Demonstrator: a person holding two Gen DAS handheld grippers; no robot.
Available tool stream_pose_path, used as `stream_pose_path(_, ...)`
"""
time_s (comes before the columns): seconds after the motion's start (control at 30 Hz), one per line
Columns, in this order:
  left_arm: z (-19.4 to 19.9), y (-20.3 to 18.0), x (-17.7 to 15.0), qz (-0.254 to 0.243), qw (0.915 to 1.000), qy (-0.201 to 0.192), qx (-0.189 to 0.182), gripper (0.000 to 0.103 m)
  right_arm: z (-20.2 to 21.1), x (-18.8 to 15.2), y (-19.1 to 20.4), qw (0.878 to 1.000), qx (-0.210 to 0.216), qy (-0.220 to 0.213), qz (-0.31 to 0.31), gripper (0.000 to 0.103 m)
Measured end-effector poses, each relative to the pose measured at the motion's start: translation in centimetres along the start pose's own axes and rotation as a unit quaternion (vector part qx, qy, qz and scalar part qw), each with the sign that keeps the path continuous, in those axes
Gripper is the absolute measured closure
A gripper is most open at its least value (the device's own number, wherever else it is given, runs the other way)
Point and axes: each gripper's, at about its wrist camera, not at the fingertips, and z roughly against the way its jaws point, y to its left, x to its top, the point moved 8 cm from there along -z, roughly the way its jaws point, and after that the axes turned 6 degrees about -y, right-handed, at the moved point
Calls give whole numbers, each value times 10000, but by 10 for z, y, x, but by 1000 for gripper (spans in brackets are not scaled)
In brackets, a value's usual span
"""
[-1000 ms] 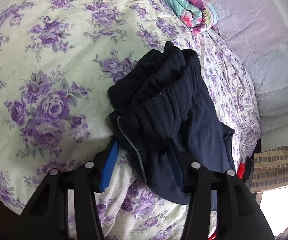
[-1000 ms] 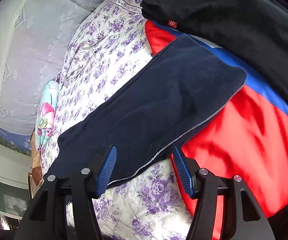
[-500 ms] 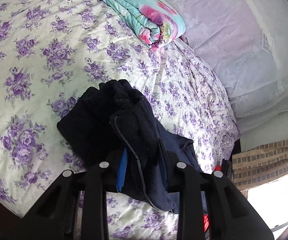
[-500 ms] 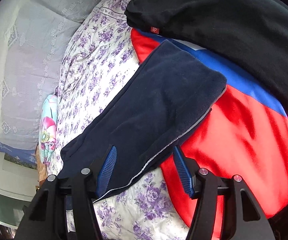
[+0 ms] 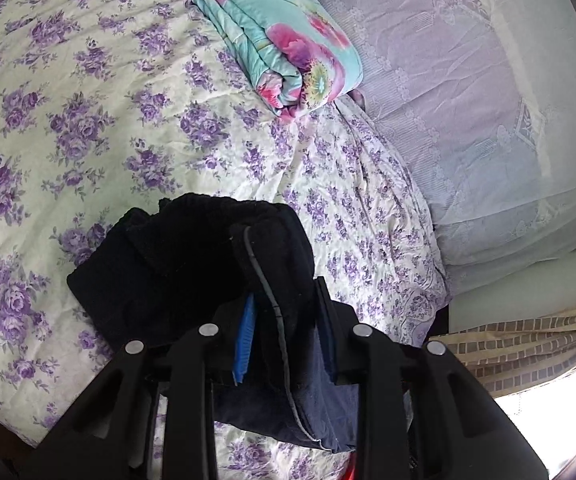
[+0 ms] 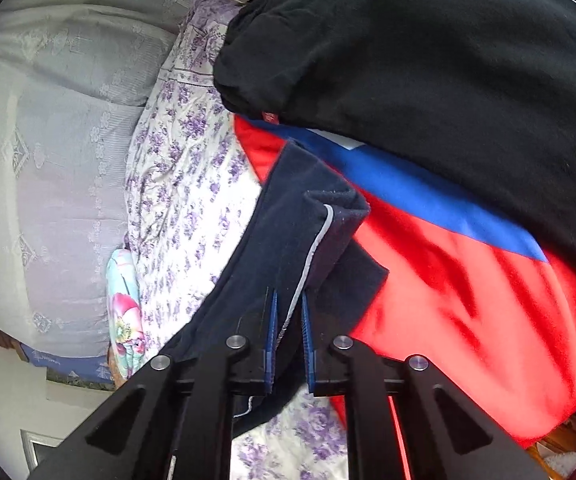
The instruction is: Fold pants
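The dark navy pants (image 5: 192,264) lie bunched on the purple-flowered bedsheet (image 5: 88,120). My left gripper (image 5: 284,312) is shut on the waistband end, with the grey-piped edge running between its blue pads. In the right wrist view, my right gripper (image 6: 288,320) is shut on the leg end of the pants (image 6: 288,216), pinching the grey-piped hem. That end lies partly on a red and blue garment (image 6: 468,280).
A folded teal floral quilt (image 5: 288,48) lies near the grey lace pillow (image 5: 468,120). A black garment (image 6: 428,60) lies over the red one at the bed's foot. A striped curtain (image 5: 528,344) hangs past the bed edge.
Both grippers have closed on the pants. The left one has gathered the waistband and pulled back, bunching the fabric. The right one pinched the hem, which now folds up between its pads.
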Motion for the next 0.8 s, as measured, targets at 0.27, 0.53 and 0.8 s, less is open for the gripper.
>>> stream_pose_path(0.27, -39, -24, 61, -349, 9992, -209, 26, 97, -44, 62, 84, 9980, 591, 79, 190, 92)
stream_pose_path(0.53, -41, 22, 12, -32, 9960, 402, 803, 44, -68, 67, 100, 9983, 313, 351, 341, 92)
stream_pose_path(0.8, -131, -30, 49, -1045, 9855, 749, 1110, 36, -79, 75, 109, 9979, 291, 435, 386, 92)
